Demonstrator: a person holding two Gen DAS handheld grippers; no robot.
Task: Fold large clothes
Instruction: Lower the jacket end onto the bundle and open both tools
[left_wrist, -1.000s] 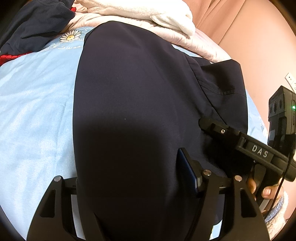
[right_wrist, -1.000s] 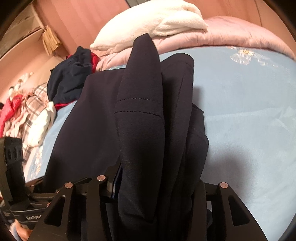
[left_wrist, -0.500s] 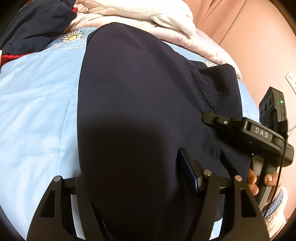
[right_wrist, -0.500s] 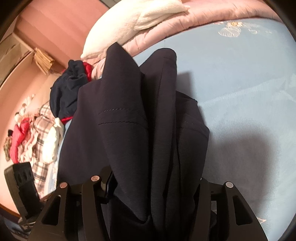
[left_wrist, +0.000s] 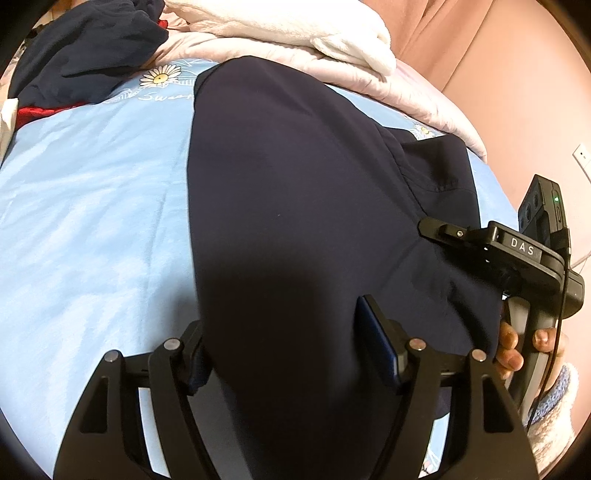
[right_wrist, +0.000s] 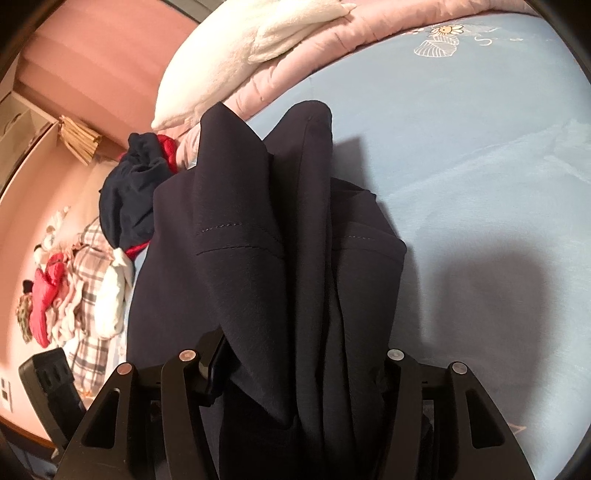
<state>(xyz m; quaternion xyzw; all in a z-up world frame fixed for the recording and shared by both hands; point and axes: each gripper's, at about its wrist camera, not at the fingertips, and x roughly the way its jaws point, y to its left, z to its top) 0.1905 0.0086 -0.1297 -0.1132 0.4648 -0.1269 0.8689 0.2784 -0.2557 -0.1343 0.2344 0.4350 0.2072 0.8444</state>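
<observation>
A large dark navy garment (left_wrist: 295, 206) lies spread on the light blue bed sheet (left_wrist: 92, 206). My left gripper (left_wrist: 291, 354) is shut on the garment's near edge, and the cloth drapes over its fingers. My right gripper (right_wrist: 299, 369) is shut on a bunched, folded part of the same navy garment (right_wrist: 258, 240), which hangs in vertical folds with stitched seams showing. The right gripper also shows in the left wrist view (left_wrist: 458, 236), at the garment's right edge, held by a hand.
A white fluffy blanket (left_wrist: 295, 26) and a pink quilt (left_wrist: 406, 96) lie at the head of the bed. A dark blue and red clothes heap (left_wrist: 81, 62) sits at the far left. More clothes, plaid and red, are piled (right_wrist: 74, 288) beyond the bed's left side.
Both grippers have lifted and pulled back with the garment, so it looks further away and more bed sheet shows. The right gripper has tilted and moved away to the right.
</observation>
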